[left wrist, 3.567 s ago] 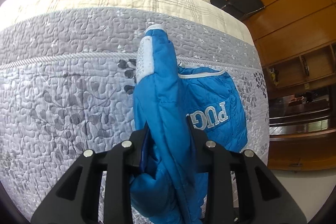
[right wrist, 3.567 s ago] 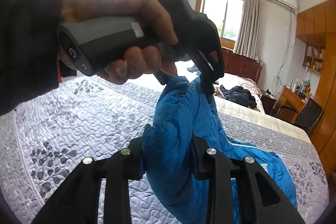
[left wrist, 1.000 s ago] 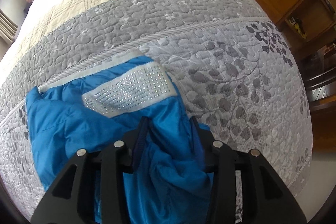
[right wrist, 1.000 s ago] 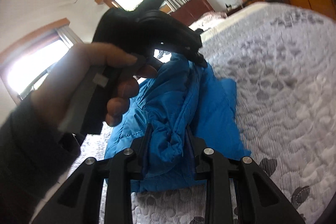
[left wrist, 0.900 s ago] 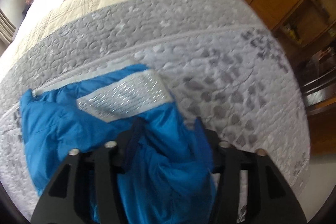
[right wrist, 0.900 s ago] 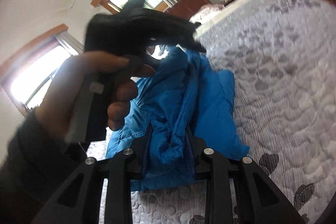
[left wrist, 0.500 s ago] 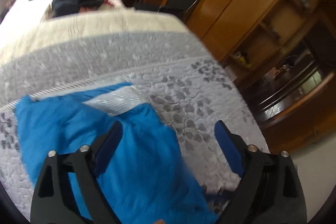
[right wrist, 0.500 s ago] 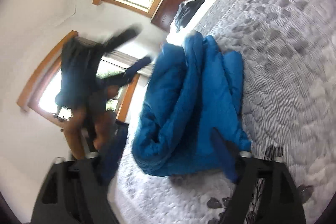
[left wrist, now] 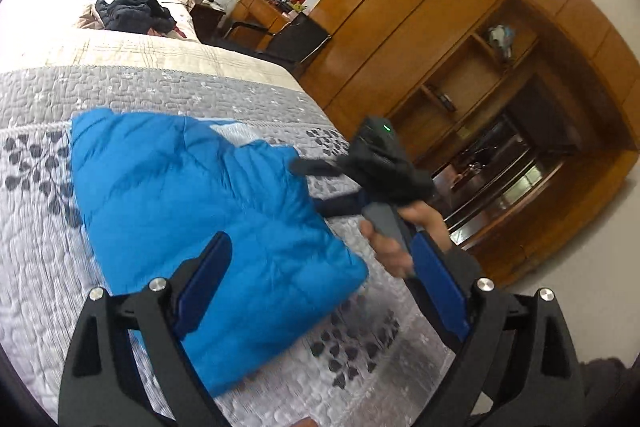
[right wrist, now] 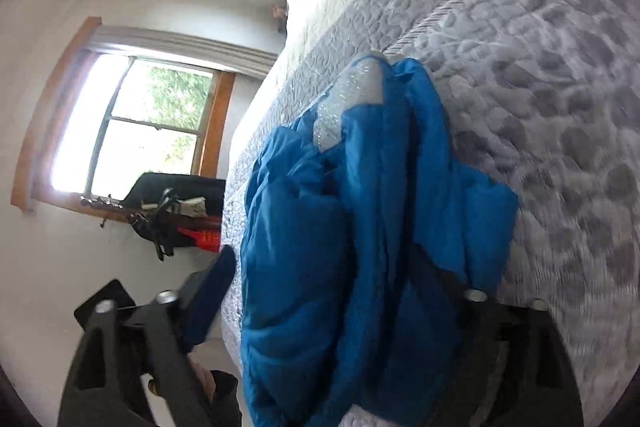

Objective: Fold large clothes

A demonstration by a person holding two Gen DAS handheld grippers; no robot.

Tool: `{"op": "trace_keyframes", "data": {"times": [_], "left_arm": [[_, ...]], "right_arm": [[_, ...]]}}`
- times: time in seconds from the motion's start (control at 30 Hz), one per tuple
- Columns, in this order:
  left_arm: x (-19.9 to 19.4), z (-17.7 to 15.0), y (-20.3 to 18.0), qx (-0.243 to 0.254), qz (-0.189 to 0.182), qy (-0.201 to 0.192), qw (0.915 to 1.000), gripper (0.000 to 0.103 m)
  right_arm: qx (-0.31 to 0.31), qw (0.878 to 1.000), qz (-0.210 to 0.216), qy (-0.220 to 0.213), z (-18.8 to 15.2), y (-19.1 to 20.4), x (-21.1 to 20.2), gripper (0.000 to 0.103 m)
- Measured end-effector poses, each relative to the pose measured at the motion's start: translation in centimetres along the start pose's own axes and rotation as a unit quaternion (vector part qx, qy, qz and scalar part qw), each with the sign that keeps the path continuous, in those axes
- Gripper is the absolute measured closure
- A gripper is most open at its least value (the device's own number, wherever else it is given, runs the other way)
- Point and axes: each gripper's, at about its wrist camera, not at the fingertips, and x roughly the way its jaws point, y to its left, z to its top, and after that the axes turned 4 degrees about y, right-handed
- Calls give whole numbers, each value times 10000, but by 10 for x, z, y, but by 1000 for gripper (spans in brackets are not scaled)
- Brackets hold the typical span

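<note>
The blue padded jacket (left wrist: 192,203) lies folded in a bundle on the grey quilted bed (left wrist: 36,251). My left gripper (left wrist: 320,279) hovers above its near corner, fingers spread wide and holding nothing. At the jacket's right edge a hand holds my right gripper (left wrist: 320,187), which is also open. In the right wrist view the jacket (right wrist: 360,211) bulges between the spread fingers of the right gripper (right wrist: 324,283), and a silver studded panel (right wrist: 348,107) shows at its far end. The right finger is partly hidden behind the fabric.
Dark clothes (left wrist: 136,11) are piled near the headboard. Wooden wardrobes and shelves (left wrist: 440,27) line the right side, with a desk and chair (left wrist: 288,35) beyond the bed. A window and a black bag with a guitar (right wrist: 176,219) stand off the bed's other side.
Both grippers were shut on the jacket and have opened and let it go. It now rests folded on the quilt, and both grippers have drawn back a little.
</note>
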Motion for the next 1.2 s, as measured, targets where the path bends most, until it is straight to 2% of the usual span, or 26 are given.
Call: {"op": "trace_keyframes", "data": {"times": [0.03,0.1,0.13,0.23,0.4,0.53,0.63,0.77,0.8,0.87,0.9,0.97,1.0,1.07,1.13,1.17,1.2], "left_arm": [[0,-3,1,-4,-24,12,10000,12],[1,-8,1,16,-55,60,10000,12],[3,-9,-1,34,-112,89,9999,12],[8,-11,-7,147,-242,122,9995,13],[25,-17,-15,261,-428,246,9984,13],[41,-23,-25,400,-566,444,9966,13],[57,-26,-28,559,-511,569,9955,13],[81,-33,-9,327,-462,789,9953,14],[89,-36,-2,300,-480,867,9946,15],[93,-39,5,228,-352,861,9954,15],[95,-41,8,254,-306,888,9953,15],[93,-42,13,174,-312,911,9952,15],[88,-41,14,74,-314,908,9953,15],[76,-40,11,33,-340,807,9962,15],[61,-37,2,118,-487,608,9969,15],[57,-36,-3,161,-579,549,9967,15],[56,-36,-7,201,-633,544,9963,15]], "right_arm": [[-133,9999,-93,36,3,6,2,58],[-572,9977,-374,34,-1,26,-3,76],[-771,9960,-458,-6,-6,35,-10,81],[-1115,9919,-525,-296,-23,47,-35,85],[-898,9935,-131,-693,-41,-3,-59,85],[-597,9932,391,-918,-36,-47,-54,85],[-380,9934,532,-941,-36,-69,-52,85],[73,9934,729,-880,-31,-105,-44,85],[249,9916,910,-883,-30,-118,-40,86],[299,9903,1064,-841,-30,-121,-40,83],[293,9910,1072,-744,-28,-118,-39,79],[352,9922,985,-674,-25,-107,-47,64],[332,9929,726,-883,-30,-95,-63,49],[17,9914,422,-1237,-37,-72,-88,48],[-613,9858,-87,-1560,-58,-31,-108,50],[-1017,9808,-369,-1624,-72,-10,-111,52],[-1575,9713,-670,-1654,-90,17,-109,58]]}}
